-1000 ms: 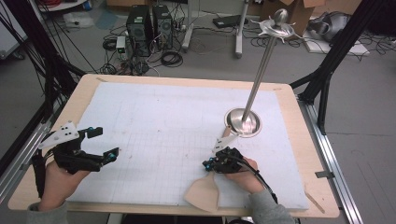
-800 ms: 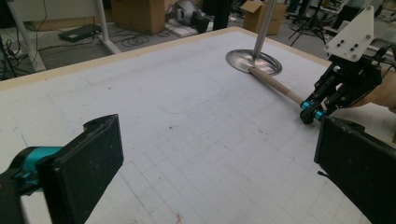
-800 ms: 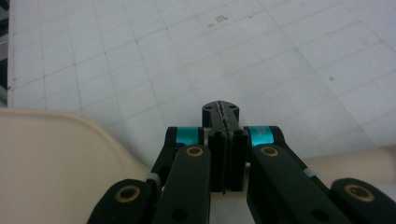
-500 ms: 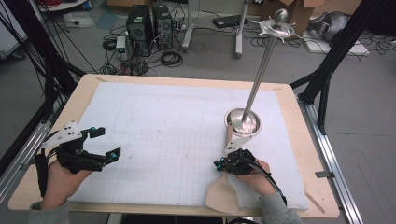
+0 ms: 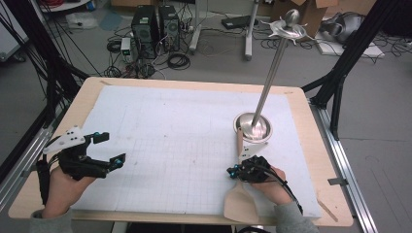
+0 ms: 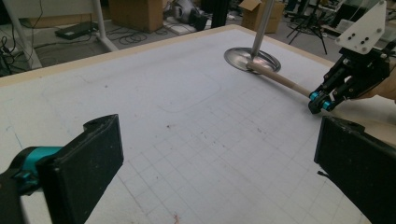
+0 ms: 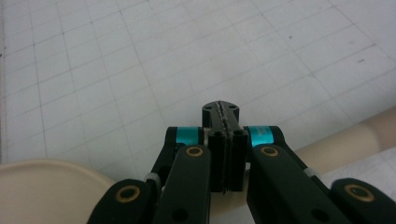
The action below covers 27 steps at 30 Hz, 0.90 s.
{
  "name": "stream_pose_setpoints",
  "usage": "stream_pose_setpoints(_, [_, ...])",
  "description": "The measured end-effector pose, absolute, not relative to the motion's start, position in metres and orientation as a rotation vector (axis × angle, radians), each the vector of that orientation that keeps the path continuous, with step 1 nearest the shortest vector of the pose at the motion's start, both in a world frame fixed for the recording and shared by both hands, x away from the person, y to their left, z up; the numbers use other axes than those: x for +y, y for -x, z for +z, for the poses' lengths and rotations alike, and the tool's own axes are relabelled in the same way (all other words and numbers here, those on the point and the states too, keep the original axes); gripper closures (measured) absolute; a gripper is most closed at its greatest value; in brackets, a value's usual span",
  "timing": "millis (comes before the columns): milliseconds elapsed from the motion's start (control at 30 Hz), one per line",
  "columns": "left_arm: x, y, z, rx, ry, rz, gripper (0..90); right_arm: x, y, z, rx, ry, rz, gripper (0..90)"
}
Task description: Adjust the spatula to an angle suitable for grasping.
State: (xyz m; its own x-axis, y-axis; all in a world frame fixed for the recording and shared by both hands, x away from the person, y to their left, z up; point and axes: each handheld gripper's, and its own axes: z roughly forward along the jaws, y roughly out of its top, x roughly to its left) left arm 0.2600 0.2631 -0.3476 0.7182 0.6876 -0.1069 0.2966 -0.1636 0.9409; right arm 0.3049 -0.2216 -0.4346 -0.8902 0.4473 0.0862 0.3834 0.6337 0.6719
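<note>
A wooden table [image 5: 311, 121] stands in a workshop with grey floor, two computer towers [image 5: 155, 22] and tangled cables beyond its far edge, and black frame legs at both sides. A white gridded mat [image 5: 180, 141] covers nearly all of the tabletop, leaving a narrow wooden border. The middle and left of the mat lie bare, giving wide open room between the two hands.

At the right, a tall metal stand [image 5: 272, 73] rises tilted from a round dish-shaped base [image 5: 253, 127] on the mat.

A pale wooden spatula [image 5: 240, 204] lies on the mat near the front edge, blade toward the person, its round handle tip touching or just beside the base.

The right gripper [image 5: 233, 171] sits over the spatula's handle, jaws pressed together with nothing between them. The left gripper [image 5: 108, 149] hovers at the mat's left edge, jaws wide apart and empty.
</note>
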Motion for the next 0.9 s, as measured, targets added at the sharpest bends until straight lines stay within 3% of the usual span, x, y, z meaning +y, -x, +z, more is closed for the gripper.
stream_pose_setpoints(900, [0.259,-0.262,-0.350,0.788,-1.765,0.408,1.7,-0.257,-0.301,-0.432,2.730,-0.788,1.047,90.0])
